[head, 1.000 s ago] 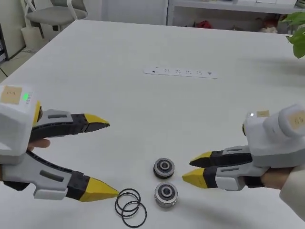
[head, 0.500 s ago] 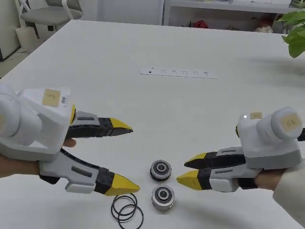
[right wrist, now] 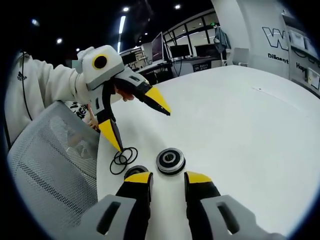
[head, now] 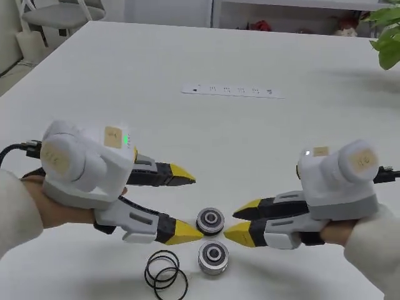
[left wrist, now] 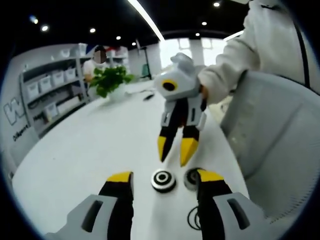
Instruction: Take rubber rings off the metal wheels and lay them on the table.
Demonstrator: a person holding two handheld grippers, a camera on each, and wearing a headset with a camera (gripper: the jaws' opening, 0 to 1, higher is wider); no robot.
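Observation:
Two metal wheels lie near the table's front edge: one [head: 210, 220] between the two grippers, the other [head: 214, 257] just nearer me. Three black rubber rings [head: 165, 274] lie overlapping on the table, left of the nearer wheel. My left gripper [head: 195, 206] is wide open, its lower tip almost at the farther wheel [left wrist: 163, 180]. My right gripper [head: 232, 225] faces it from the right, open narrowly, with nothing between its jaws. The right gripper view shows that wheel [right wrist: 170, 161] just ahead of the tips, the other wheel [right wrist: 134, 171] partly behind a jaw, and the rings [right wrist: 123, 159].
A white power strip [head: 228, 91] lies mid-table. Green plant leaves [head: 387, 44] hang over the far right corner. A chair [head: 59, 14] stands beyond the far left corner. A grey mesh chair back [right wrist: 45, 155] is close behind the front edge.
My left gripper has swung right and in, so its lower tip now sits beside the farther wheel. The right gripper has crept slightly left. Wheels and rings lie as before.

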